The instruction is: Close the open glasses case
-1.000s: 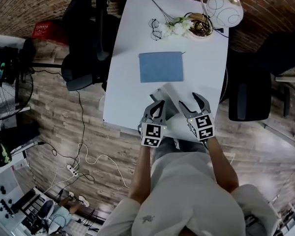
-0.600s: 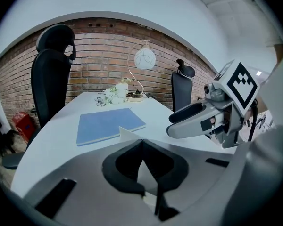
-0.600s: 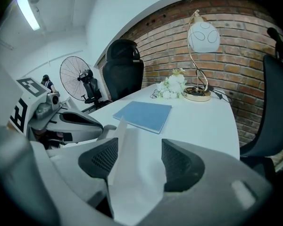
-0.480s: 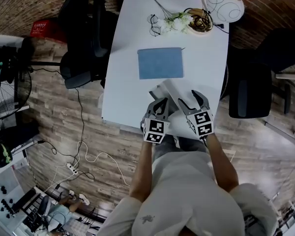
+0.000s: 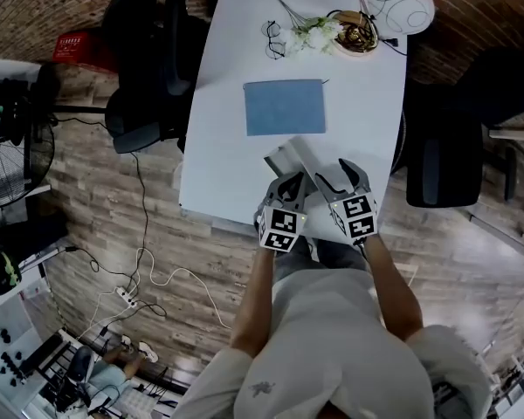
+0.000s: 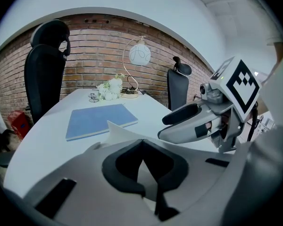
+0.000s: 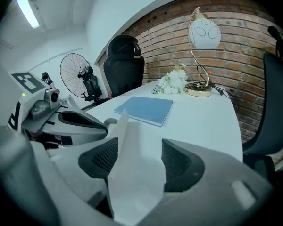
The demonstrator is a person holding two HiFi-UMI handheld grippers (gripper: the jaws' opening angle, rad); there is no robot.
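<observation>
**Case open at near table edge, between both grippers**

The white case (image 5: 290, 157) is seen lying open near the lower edge of the table (image 5: 371, 94), just below centre frame in the head view. One thin pale flap is raised.

Left gripper (image 5: 289, 185): in its own view the pad tips are pressed together, and the case flap (image 6: 114, 130) is seen running down into the point where they meet, with pale material showing in the gap beneath. It reads as pinched on the flap.

Right gripper (image 5: 336, 174): the jaws are held apart. The raised flap (image 7: 132, 173) stands between the pads, close against the pad at frame left; contact cannot be confirmed. The other pad is clear of it.

The two grippers sit just beside each other, tips angled toward the case.

Above the case, mid-table, a blue notebook (image 5: 285, 107) lies flat, apart from it. At the table's top end, glasses (image 5: 273, 40), white flowers (image 5: 314, 34) and a lamp (image 5: 399, 3) are grouped. Black chairs stand left (image 5: 144, 103) and right (image 5: 441, 168) of the table.
</observation>
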